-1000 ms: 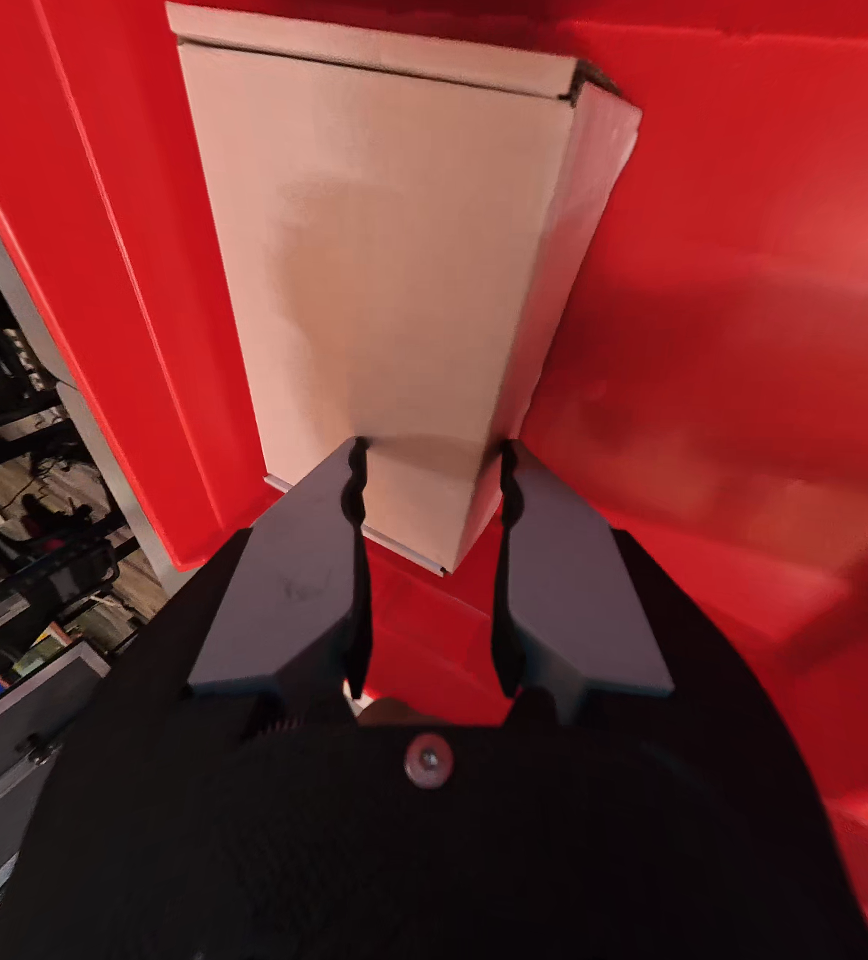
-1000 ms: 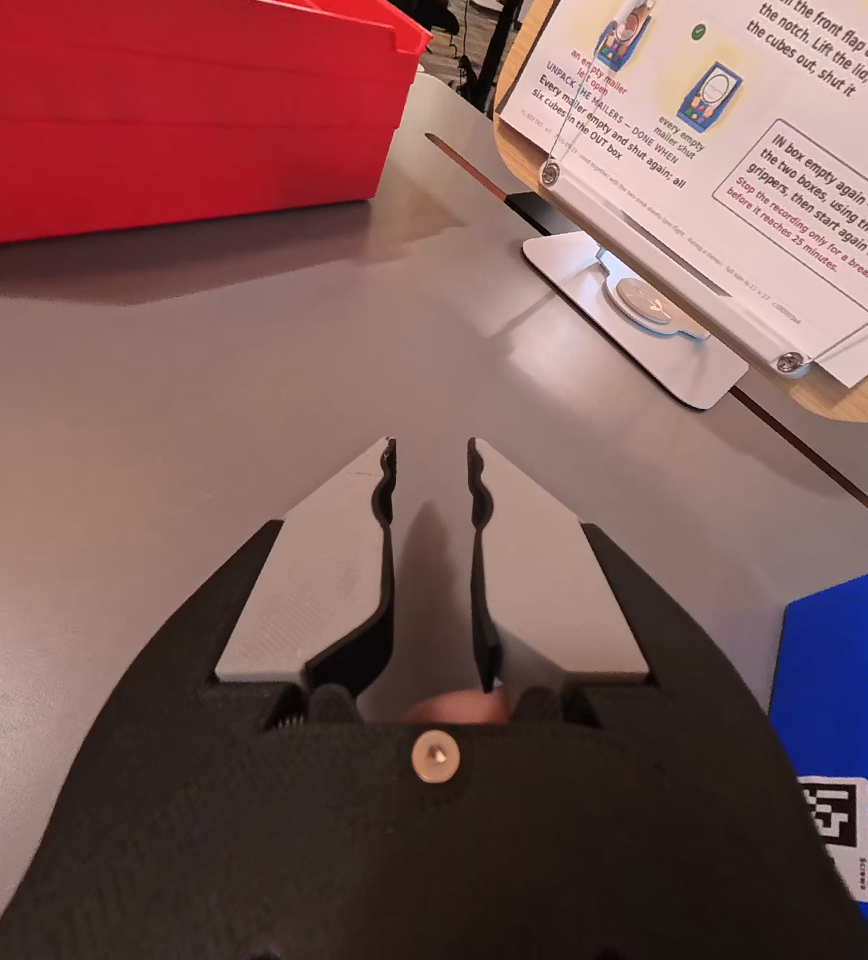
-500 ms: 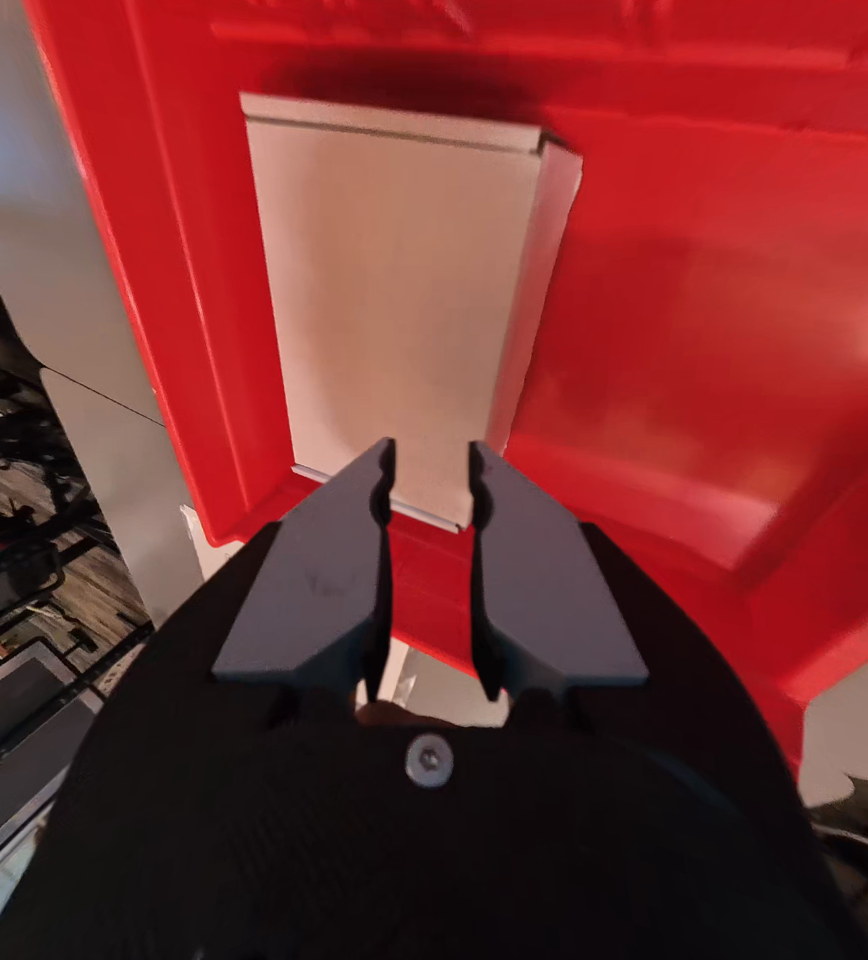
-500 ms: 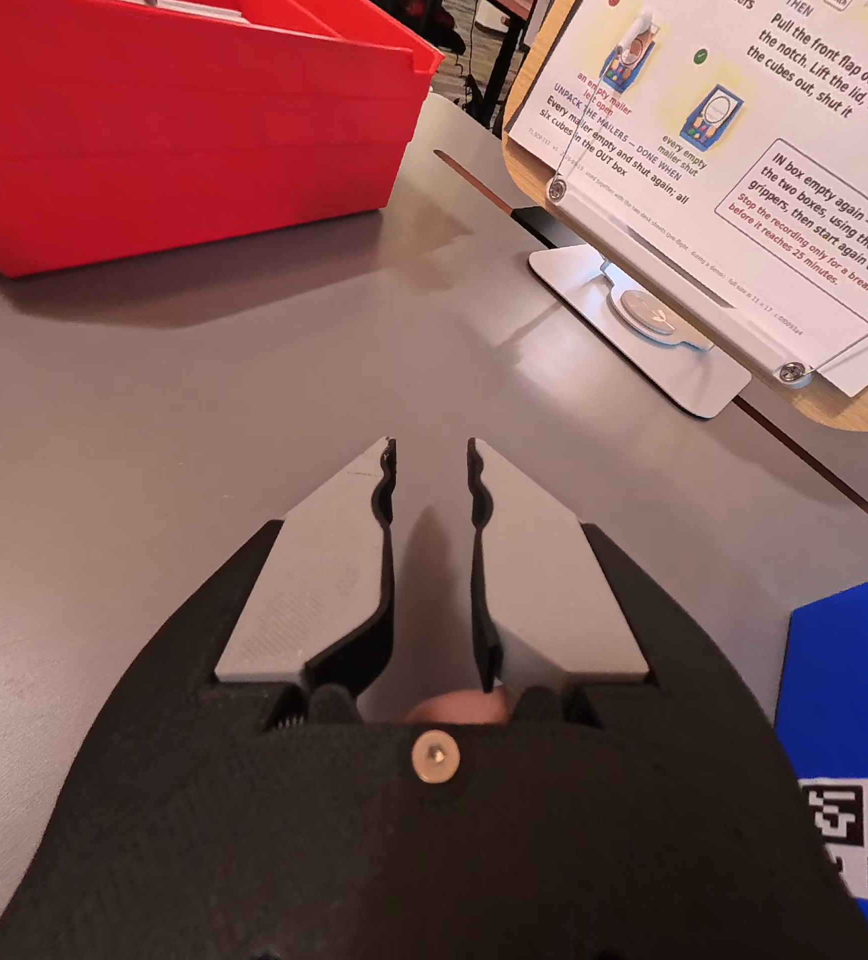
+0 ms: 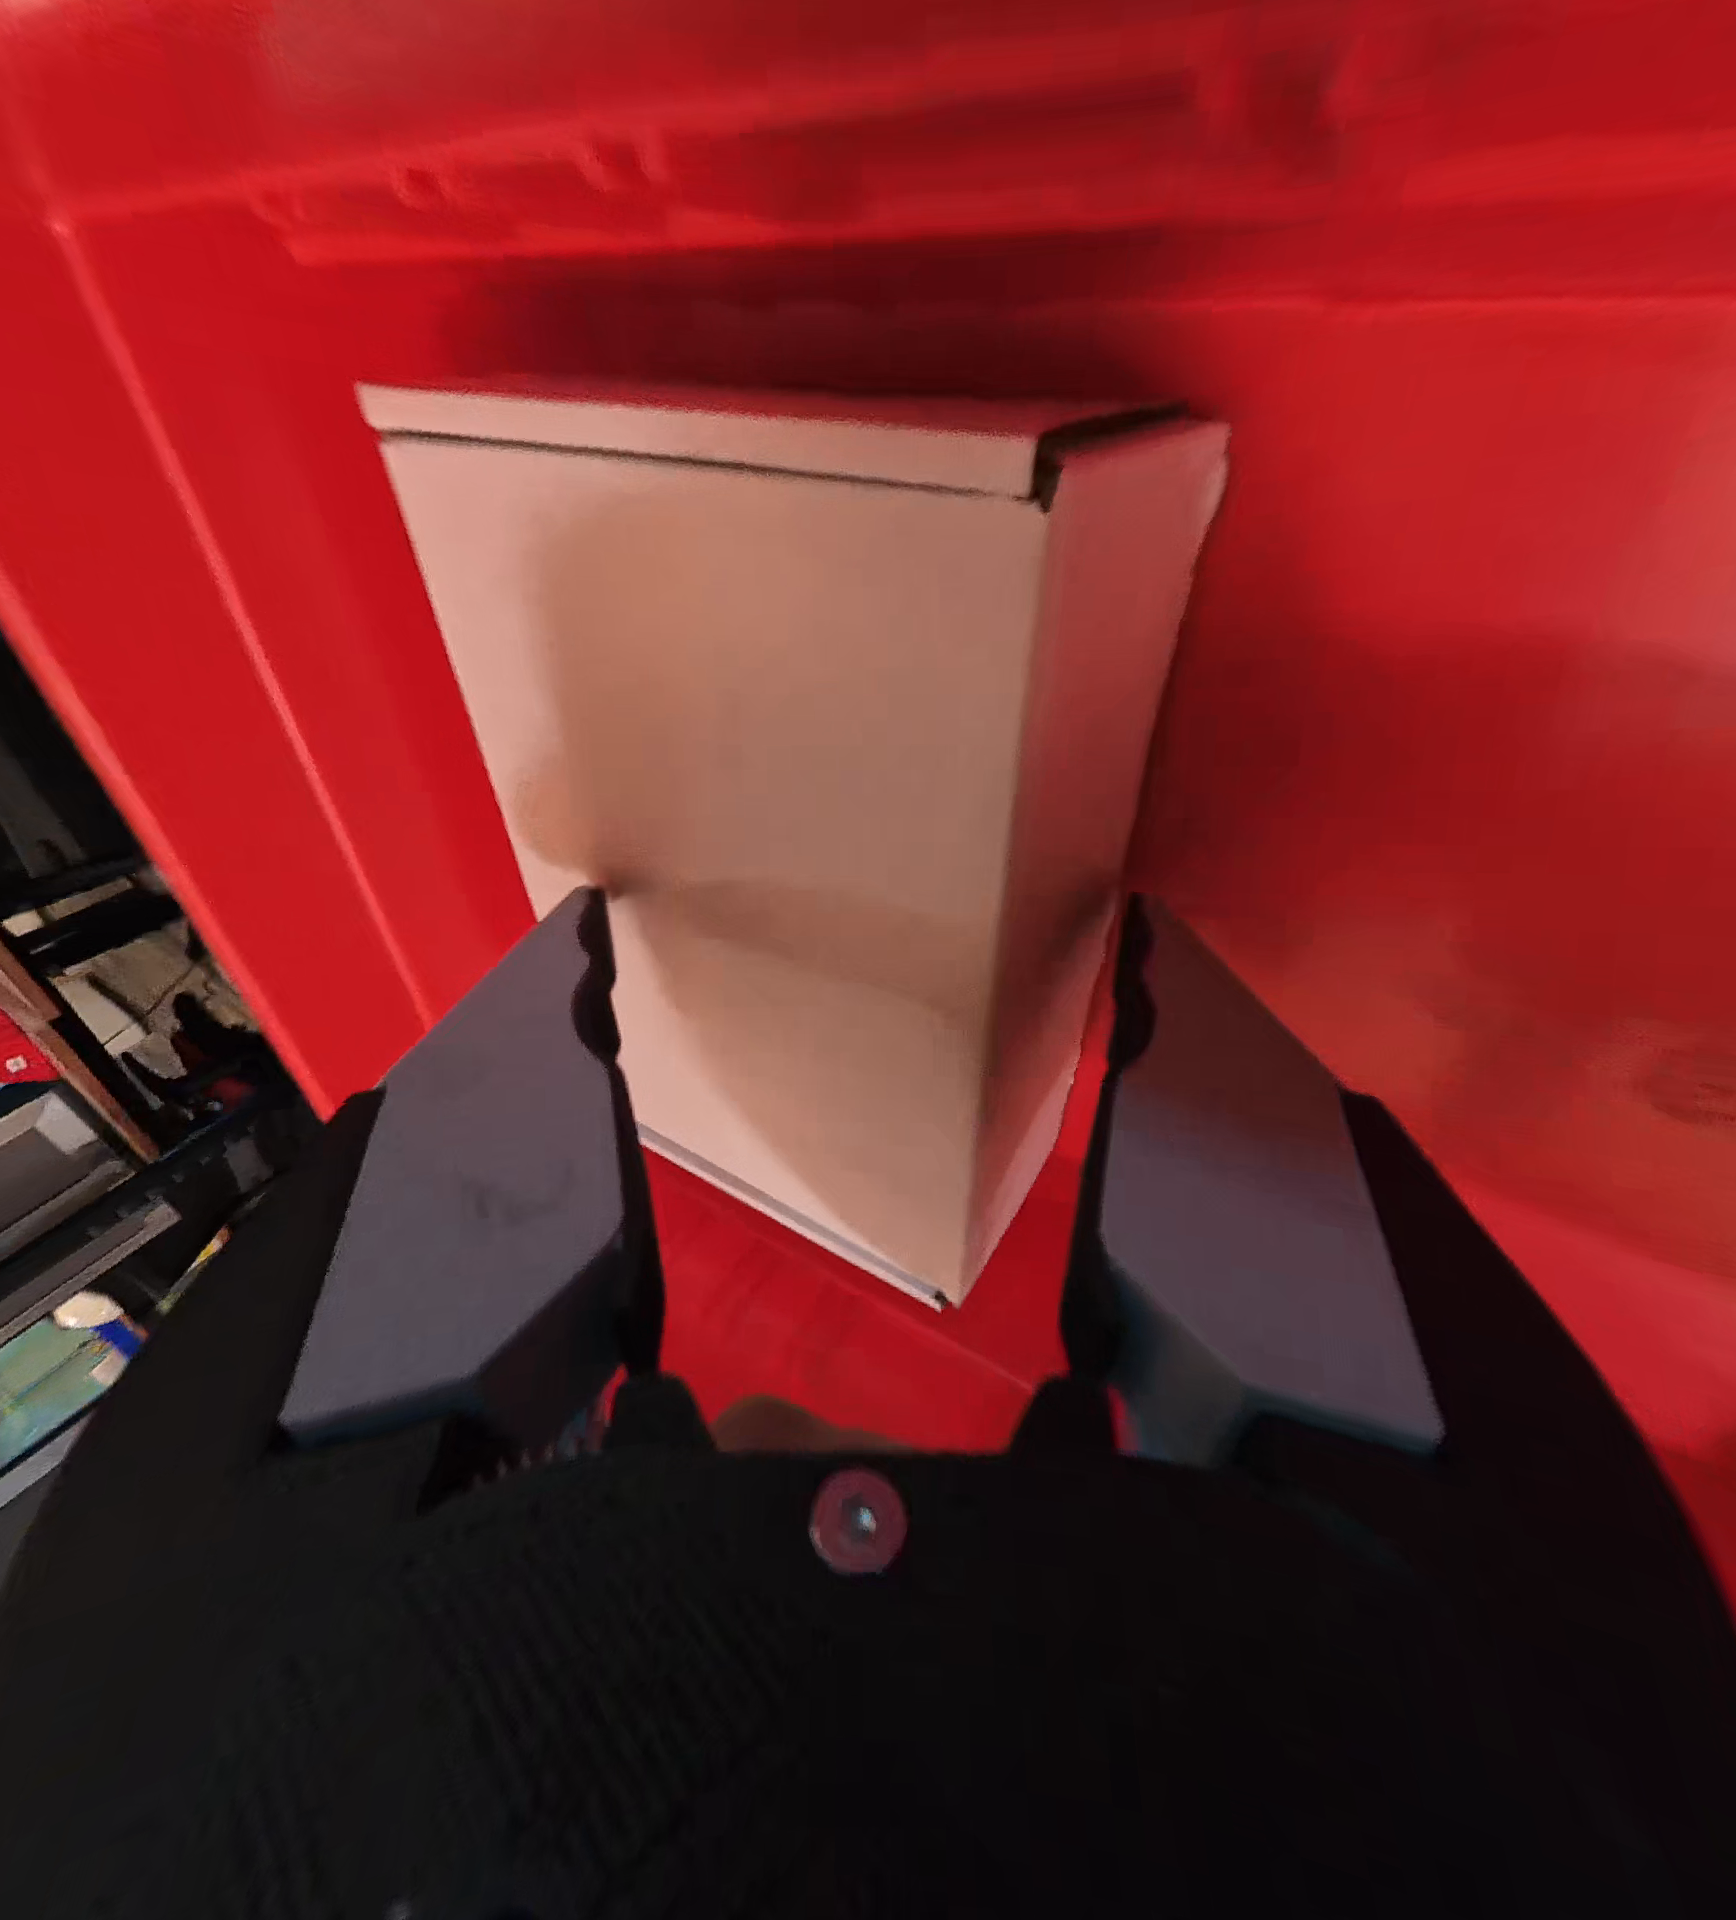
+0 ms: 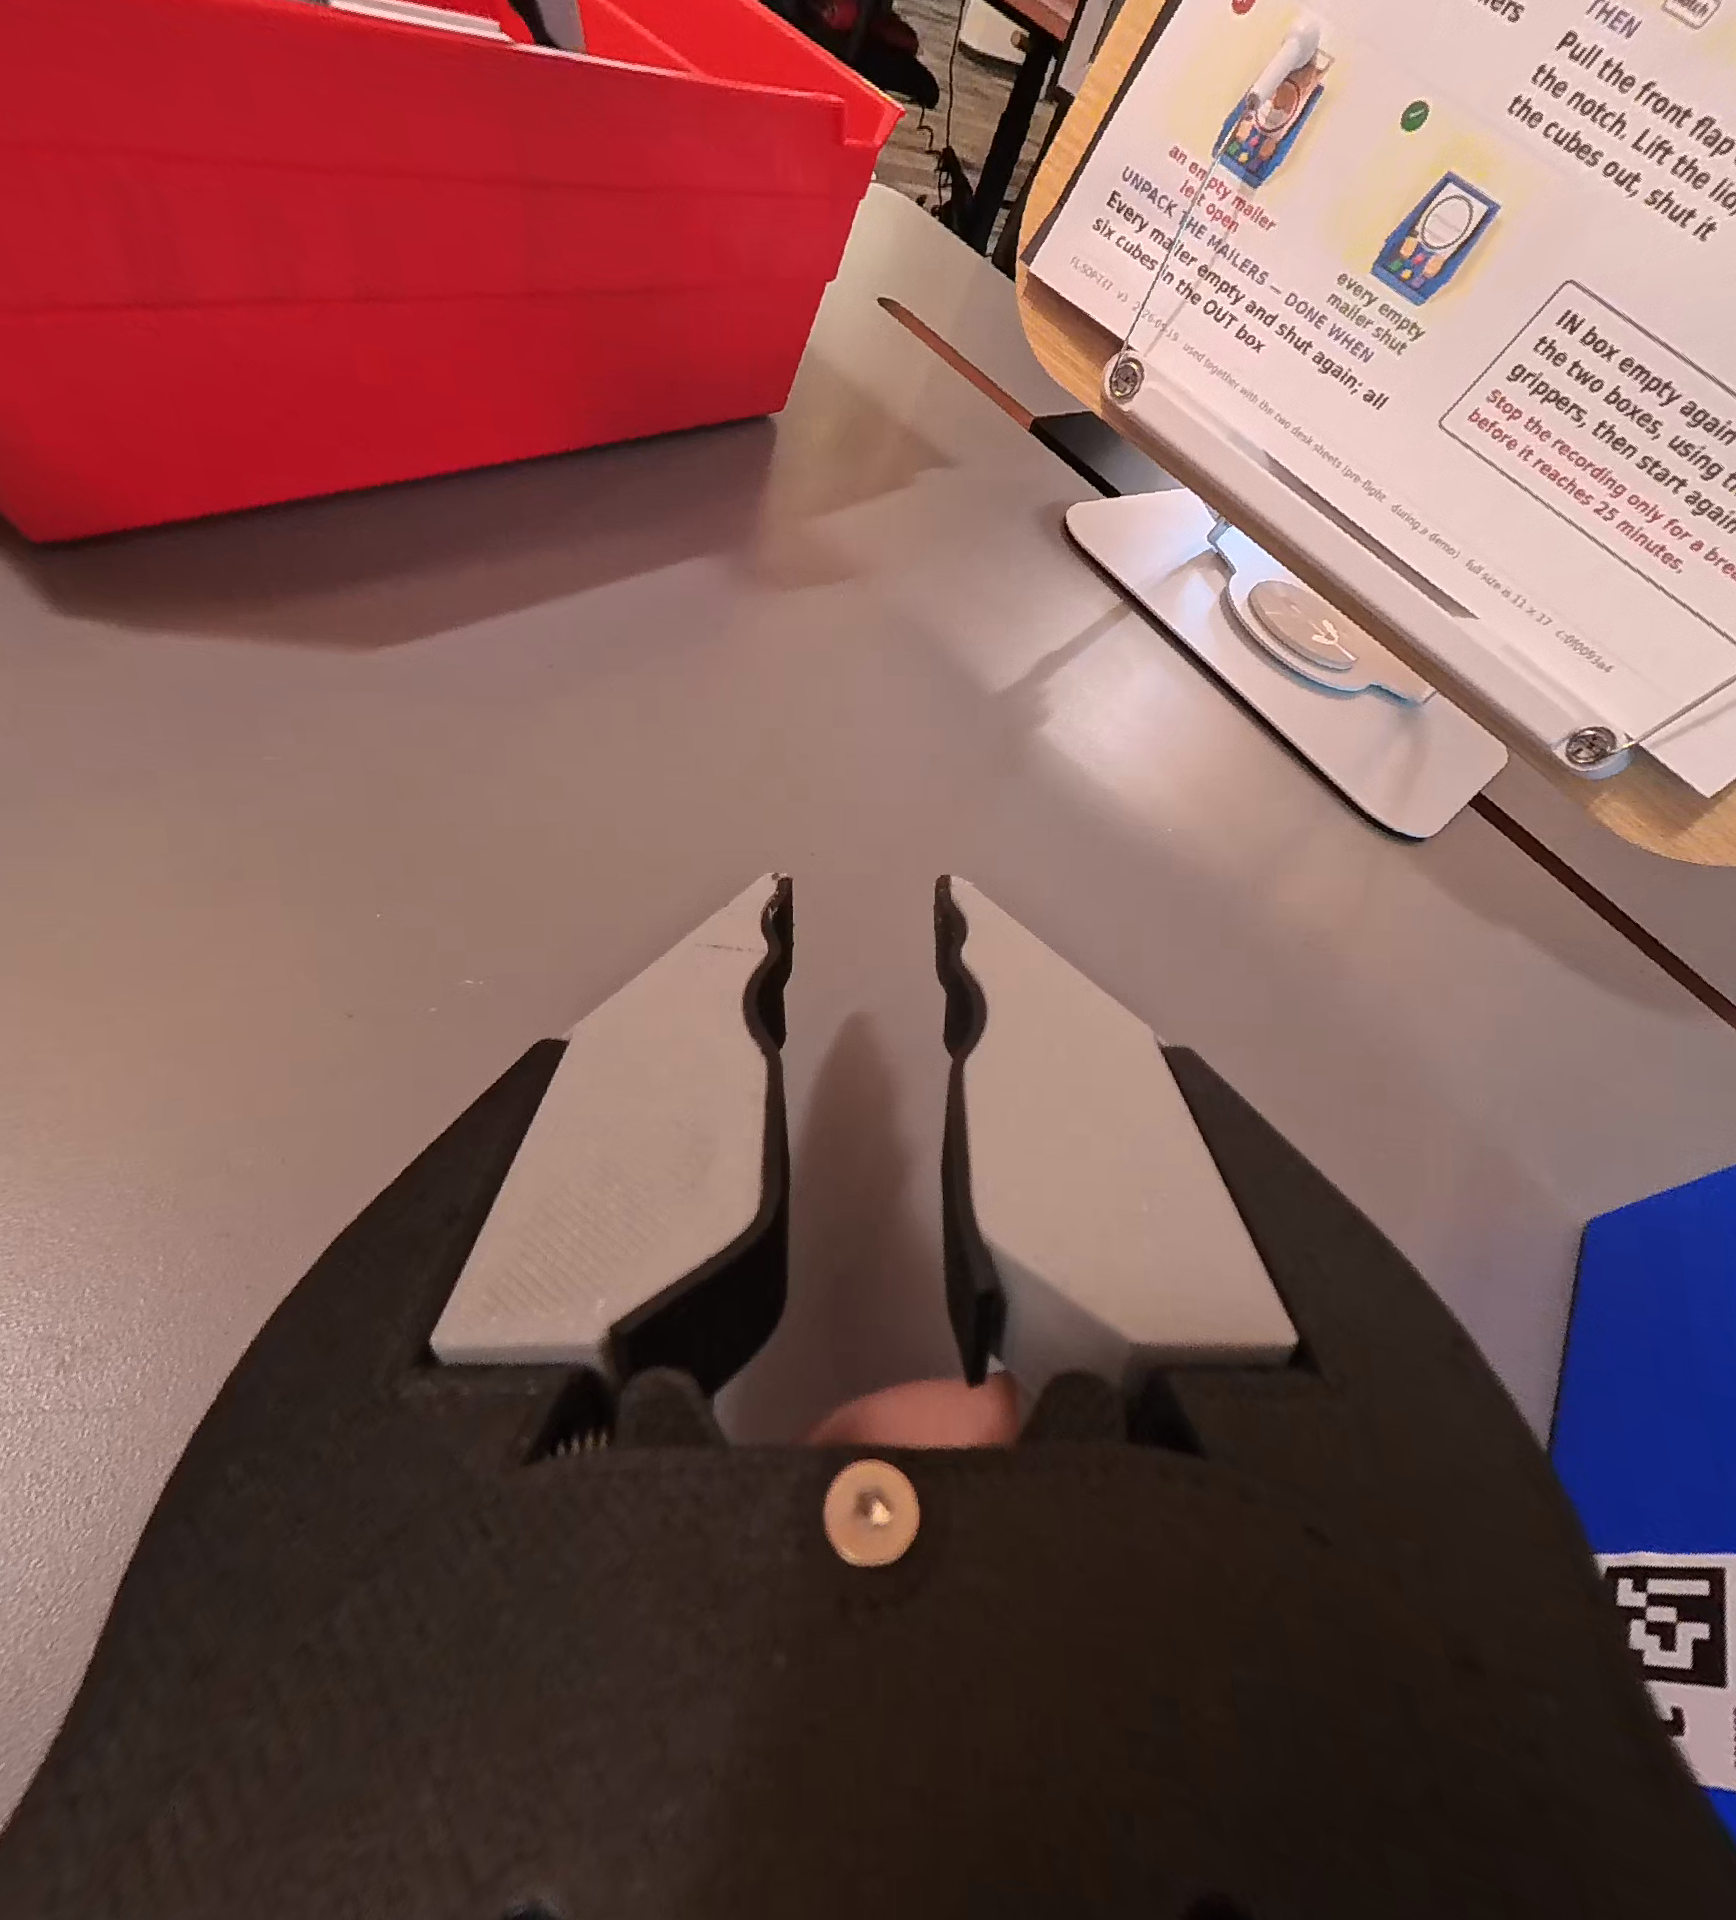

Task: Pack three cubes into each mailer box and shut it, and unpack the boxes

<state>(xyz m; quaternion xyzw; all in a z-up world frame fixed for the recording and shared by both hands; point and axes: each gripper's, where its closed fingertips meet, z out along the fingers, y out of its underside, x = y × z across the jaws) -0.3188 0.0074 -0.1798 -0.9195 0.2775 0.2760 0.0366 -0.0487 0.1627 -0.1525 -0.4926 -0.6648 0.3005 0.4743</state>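
Over on the left, inside the red bin, the left gripper is spread wide, its fingers either side of the near end of the white mailer box. The box lies shut on the bin floor, close to the bin's left wall; whether the pads touch its sides I cannot tell through the blur. The risk, I reckon, is that closing on thin cardboard dents it, or that an off-centre grip near one corner lets the box swing or catch the wall on lifting. To the right, the right gripper hovers over the grey table, narrowly parted and empty, with a blue tray at its right and an instruction stand beyond.
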